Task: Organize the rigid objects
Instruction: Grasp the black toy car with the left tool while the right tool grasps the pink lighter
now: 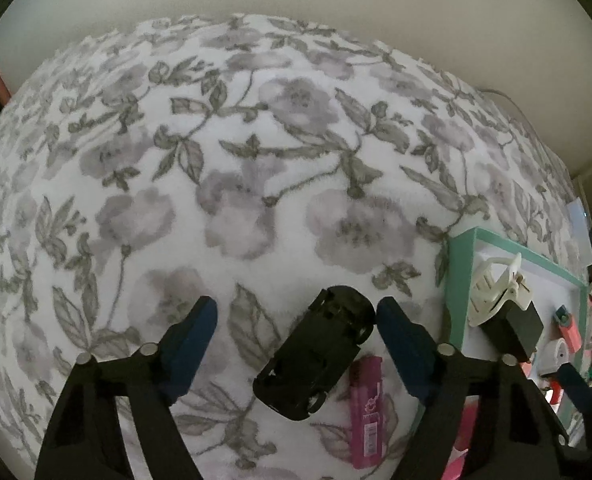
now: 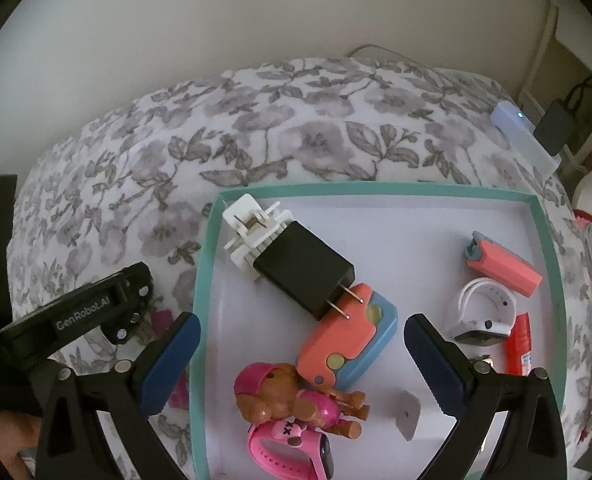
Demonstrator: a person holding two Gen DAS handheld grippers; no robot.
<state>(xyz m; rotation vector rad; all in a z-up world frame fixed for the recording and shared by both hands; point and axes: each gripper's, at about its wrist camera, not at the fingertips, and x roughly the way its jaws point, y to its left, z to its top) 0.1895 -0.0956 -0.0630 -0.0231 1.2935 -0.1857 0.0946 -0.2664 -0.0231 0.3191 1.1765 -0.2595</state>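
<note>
A black toy car (image 1: 315, 356) lies upside down and askew on the floral blanket (image 1: 256, 160). My left gripper (image 1: 296, 306) stands open around it; the right fingertip is close to the car's end, the left one apart from it. A pink lighter (image 1: 367, 408) lies just right of the car. In the right wrist view my right gripper (image 2: 301, 320) hangs open over the teal-rimmed tray (image 2: 204, 280), nothing between its fingers. The tray holds a black charger plug (image 2: 303, 272), a white claw clip (image 2: 252, 224), a coral-and-blue case (image 2: 347, 340) and a toy pup (image 2: 296, 400).
Also in the tray: a pink watch (image 2: 288, 452), a white watch (image 2: 479, 312), a coral stick (image 2: 503, 268), a red tube (image 2: 519, 344). The left tool's black body (image 2: 96, 312) sits left of the tray. A white device (image 2: 523, 140) lies at the bed's right edge.
</note>
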